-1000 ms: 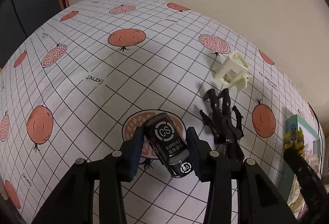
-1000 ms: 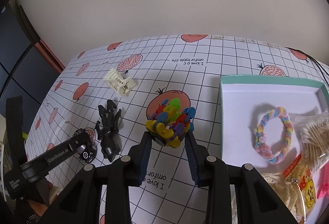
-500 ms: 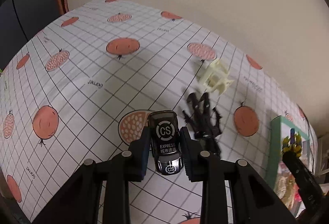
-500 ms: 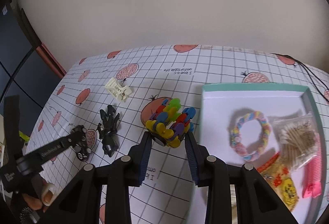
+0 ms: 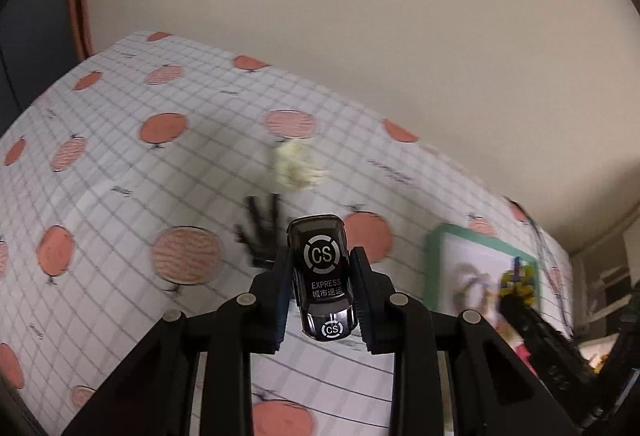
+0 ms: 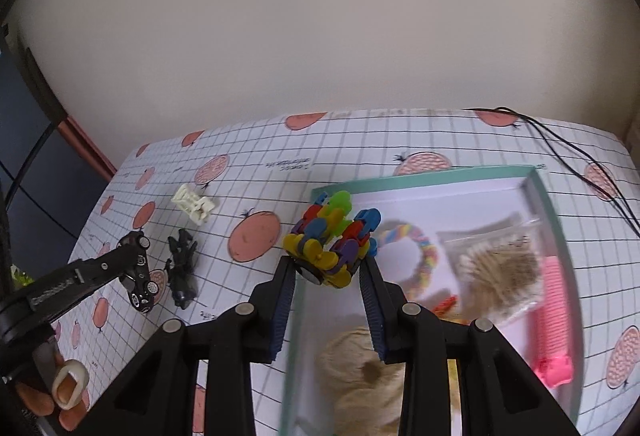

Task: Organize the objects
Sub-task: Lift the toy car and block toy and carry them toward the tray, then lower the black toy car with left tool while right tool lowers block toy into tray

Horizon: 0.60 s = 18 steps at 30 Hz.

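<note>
Left gripper (image 5: 322, 292) is clamping the black toy car (image 5: 323, 282), holding it off the tablecloth (image 5: 120, 172); right gripper (image 6: 328, 276) is gripping the multicolour link toy (image 6: 330, 242), hanging at the teal tray's (image 6: 554, 220) left rim

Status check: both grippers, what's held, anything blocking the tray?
Left gripper shut on toy car. Right gripper shut on colorful block toy, over tray edge. No obstruction visible.
</note>
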Motion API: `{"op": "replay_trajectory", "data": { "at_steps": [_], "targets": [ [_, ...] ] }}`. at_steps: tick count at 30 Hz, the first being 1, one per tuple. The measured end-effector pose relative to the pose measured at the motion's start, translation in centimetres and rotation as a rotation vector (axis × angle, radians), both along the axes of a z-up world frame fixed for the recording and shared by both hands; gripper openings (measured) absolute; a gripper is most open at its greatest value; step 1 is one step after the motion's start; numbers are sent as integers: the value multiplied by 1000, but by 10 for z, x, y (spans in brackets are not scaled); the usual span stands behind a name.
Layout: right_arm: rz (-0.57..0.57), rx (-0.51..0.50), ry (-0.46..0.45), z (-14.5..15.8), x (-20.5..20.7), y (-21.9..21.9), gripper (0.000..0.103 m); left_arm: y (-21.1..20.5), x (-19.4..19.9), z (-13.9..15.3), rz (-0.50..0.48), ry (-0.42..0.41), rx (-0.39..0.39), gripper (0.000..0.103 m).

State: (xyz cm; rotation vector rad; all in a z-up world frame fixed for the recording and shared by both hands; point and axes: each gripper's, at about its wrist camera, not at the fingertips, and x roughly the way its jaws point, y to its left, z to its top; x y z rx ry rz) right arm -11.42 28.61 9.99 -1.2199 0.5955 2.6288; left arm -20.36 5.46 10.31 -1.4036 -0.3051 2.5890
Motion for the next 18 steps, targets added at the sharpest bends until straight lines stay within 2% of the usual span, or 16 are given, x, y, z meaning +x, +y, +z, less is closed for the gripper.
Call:
{"op": "replay_trajectory", "data": {
  "at_steps": [8, 18],
  "targets": [
    [-40, -1, -9, -4, 10, 25, 35, 50, 14, 2, -115, 16, 36, 30],
    [-80, -7, -36, -16, 19, 45, 36, 118, 25, -14, -250, -6, 50, 30]
  ]
}}
